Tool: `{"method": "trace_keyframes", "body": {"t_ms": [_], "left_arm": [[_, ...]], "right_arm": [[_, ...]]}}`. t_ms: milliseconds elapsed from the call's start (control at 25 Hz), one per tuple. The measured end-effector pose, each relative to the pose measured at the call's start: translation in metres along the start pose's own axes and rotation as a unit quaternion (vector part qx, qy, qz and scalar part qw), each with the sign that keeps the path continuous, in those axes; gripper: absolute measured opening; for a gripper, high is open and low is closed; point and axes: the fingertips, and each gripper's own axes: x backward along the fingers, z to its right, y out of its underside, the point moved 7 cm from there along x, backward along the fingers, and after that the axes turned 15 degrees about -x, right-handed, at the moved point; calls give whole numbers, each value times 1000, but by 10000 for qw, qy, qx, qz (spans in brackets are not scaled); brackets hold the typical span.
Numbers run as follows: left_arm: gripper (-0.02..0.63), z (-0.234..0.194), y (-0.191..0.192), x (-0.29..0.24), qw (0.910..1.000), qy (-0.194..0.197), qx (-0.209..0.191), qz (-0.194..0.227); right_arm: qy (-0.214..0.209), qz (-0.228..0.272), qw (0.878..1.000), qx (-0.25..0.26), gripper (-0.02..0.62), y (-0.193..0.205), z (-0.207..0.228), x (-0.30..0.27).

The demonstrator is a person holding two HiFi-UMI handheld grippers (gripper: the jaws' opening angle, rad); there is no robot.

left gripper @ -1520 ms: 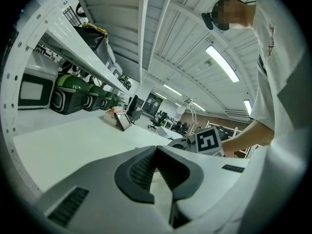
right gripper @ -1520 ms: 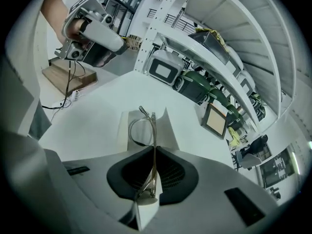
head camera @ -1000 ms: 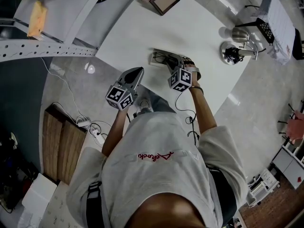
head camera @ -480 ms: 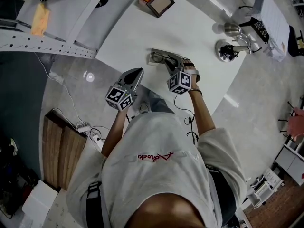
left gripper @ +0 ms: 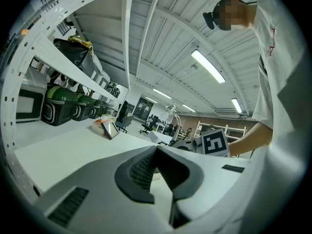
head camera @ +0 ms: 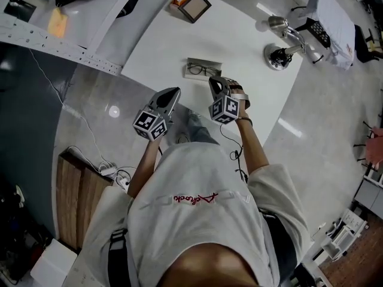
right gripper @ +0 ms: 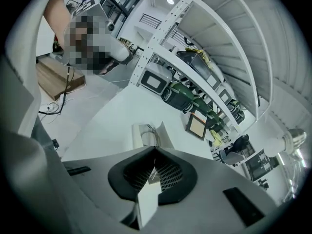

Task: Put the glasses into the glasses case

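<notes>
The glasses case (head camera: 203, 62) is lying open on the white table (head camera: 245, 28), not far from the edge nearest to the person, and the glasses (head camera: 199, 70) are resting inside it with the dark frame showing. In the right gripper view the case (right gripper: 142, 133) is sitting just beyond the jaw tips with its lid standing up, and thin parts of the glasses (right gripper: 152, 129) are showing over its rim. The right gripper (head camera: 213, 81) is hovering near the case on the person's side, apart from it and pointing down towards the table; its jaws are closing and the tips are already meeting, with nothing between them (right gripper: 155, 148). The left gripper (head camera: 175, 91) is hanging at the table's edge, well apart from the case, and is pointing almost level. Its jaws are also pressing together at the tips and are holding nothing (left gripper: 156, 148). A small brown framed board (head camera: 195, 6) is standing at the far corner of the table, and a metal lamp (head camera: 279, 54) is sitting towards the right edge of the table, both well apart from the case
</notes>
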Motion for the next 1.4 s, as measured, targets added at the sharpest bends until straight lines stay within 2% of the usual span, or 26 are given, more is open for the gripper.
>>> {"method": "trace_keyframes", "body": {"t_ms": [200, 280, 400, 520, 640, 760, 840, 920, 1160, 1400], "left_arm": [[21, 15, -7, 9, 9998, 98, -153, 109], [21, 21, -10, 14, 9996, 130, -216, 149], [21, 28, -15, 19, 9992, 171, -293, 223], [21, 33, -22, 22, 9985, 224, -391, 296], [21, 38, -30, 24, 9976, 271, -513, 373], [21, 46, -36, 29, 9967, 309, -609, 448], [21, 53, -38, 36, 9962, 322, -660, 472], [21, 60, -37, 44, 9961, 342, -669, 471], [21, 81, -30, 66, 9958, 419, -685, 430], [21, 101, -24, 81, 9962, 403, -641, 426]], "right_arm": [[166, 94, 9995, -262, 37, 1, -12, 22], [252, 298, 9961, -789, 37, -3, -13, 34], [338, 770, 9788, -1868, 37, -11, -10, 53], [204, 1286, 9465, -2952, 37, -17, -7, 69], [61, 1928, 8996, -3917, 37, -20, -3, 85], [24, 2445, 8604, -4472, 37, -19, -5, 104], [53, 2602, 8480, -4618, 35, -18, -12, 116], [104, 2664, 8471, -4596, 35, -18, -23, 127], [373, 2864, 8603, -4199, 35, -23, -58, 158], [405, 2951, 8610, -4123, 35, -25, -75, 181]]}}
